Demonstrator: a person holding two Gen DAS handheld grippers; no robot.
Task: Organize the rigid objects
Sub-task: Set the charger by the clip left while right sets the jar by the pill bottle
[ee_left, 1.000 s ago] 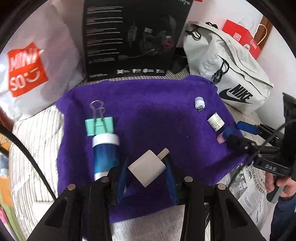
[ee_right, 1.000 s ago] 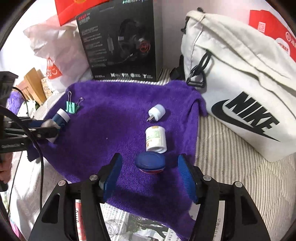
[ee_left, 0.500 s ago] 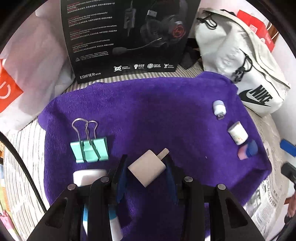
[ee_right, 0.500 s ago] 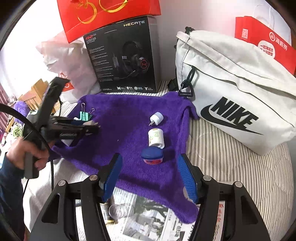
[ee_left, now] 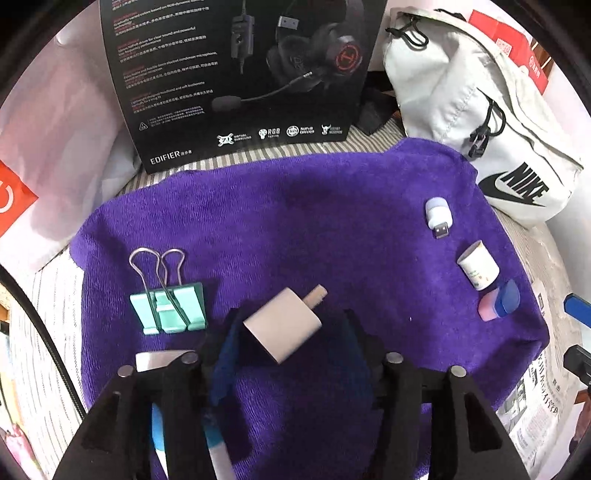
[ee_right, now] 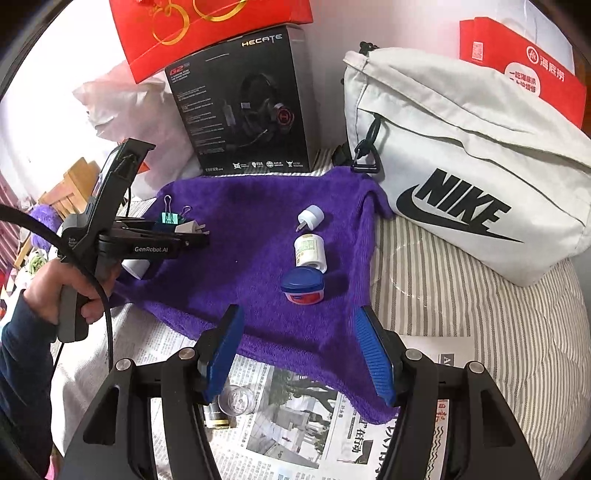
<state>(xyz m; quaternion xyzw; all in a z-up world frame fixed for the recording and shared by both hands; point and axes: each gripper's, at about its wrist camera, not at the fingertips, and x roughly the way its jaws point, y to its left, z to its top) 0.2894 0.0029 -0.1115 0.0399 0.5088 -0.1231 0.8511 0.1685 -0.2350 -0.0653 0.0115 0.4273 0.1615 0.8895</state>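
Observation:
My left gripper (ee_left: 288,332) is shut on a beige plug adapter (ee_left: 284,323) and holds it above the purple towel (ee_left: 295,221); it also shows in the right wrist view (ee_right: 192,230). A mint binder clip (ee_left: 168,304) lies left of it, and a blue-and-white tube (ee_left: 162,360) lies under the left finger. At the towel's right lie a small white USB light (ee_left: 437,214), a white bottle (ee_left: 478,267) and a blue-lidded pink jar (ee_left: 498,304). My right gripper (ee_right: 299,354) is open and empty, above the towel's near edge, with the jar (ee_right: 303,286) just ahead.
A black headset box (ee_left: 236,74) stands behind the towel. A white Nike bag (ee_right: 461,166) lies at the right. Red and white shopping bags (ee_right: 210,29) stand at the back. Newspaper (ee_right: 295,424) with a small clear cup (ee_right: 236,400) lies in front on striped bedding.
My left gripper has moved forward over the towel with the adapter held. My right gripper has pulled back and up, away from the blue-lidded jar.

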